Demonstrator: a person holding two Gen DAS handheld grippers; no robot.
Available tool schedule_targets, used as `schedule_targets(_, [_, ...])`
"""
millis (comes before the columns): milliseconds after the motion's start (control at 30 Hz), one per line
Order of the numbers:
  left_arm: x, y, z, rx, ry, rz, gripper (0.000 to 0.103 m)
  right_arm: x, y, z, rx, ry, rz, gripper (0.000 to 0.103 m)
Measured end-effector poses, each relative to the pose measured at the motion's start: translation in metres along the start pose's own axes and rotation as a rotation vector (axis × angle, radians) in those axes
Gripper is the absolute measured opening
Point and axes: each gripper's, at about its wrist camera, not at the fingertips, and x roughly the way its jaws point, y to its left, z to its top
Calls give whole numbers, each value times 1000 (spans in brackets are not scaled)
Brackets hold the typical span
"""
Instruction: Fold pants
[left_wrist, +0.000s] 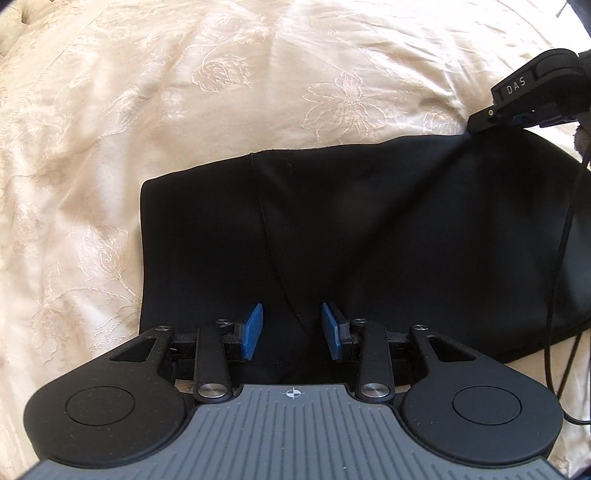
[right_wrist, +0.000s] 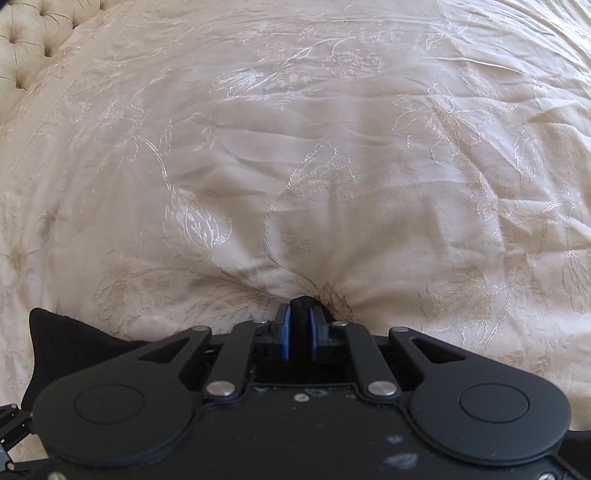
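Our left gripper (left_wrist: 291, 330) hangs with its blue ribbed pads (left_wrist: 252, 331) spread apart, nothing between them, poised just over the near edge of the black, smooth-knit pants (left_wrist: 351, 236). A stitched seam runs up the cloth from between the pads. Our right gripper (right_wrist: 300, 328) is pressed together on a small bunch of the same black fabric, which pokes out beyond its fingertips. In the left wrist view that gripper (left_wrist: 480, 123) sits at the far right corner of the garment, tugging a slight peak into the cloth.

The pants lie as a broad dark slab, apparently already doubled, on the cream bedspread embroidered with flowers (left_wrist: 147, 110). A tufted cream headboard (right_wrist: 33, 40) shows at the far left of the right wrist view.

We judge ourselves mid-fold: one corner is held and the other grip is not yet made. The next move calls for us to lower the left gripper onto the near edge and close it on all layers, so both corners travel together. Gripping only the top layer would let the fold slide open.
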Motion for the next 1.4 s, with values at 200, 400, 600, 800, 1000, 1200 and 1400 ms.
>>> schedule_targets(200, [-15, 9, 2, -29, -14, -8, 35, -41, -11, -8, 49, -107, 14, 34])
schedule_targets(400, [-17, 12, -8, -22, -5, 11, 35, -86, -7, -67, -14, -110, 39, 26])
schedule_targets(600, [-13, 13, -16, -1, -2, 23, 35, -84, -13, -150, 59, 63, 13, 21])
schedule_targets(800, [-30, -1, -7, 6, -35, 21, 35, -110, -15, -174, 97, -11, 17, 21])
schedule_targets(1000, [-44, -55, 14, 78, -95, -61, 35, -126, -49, -177, 216, -106, -88, 21])
schedule_targets(1200, [-41, -122, 47, 155, -135, -108, 35, -115, -97, -202, 340, -12, -118, 15])
schedule_targets(1400, [-11, -158, 86, 102, -112, -94, 35, -150, -129, -202, 331, -104, -94, 17])
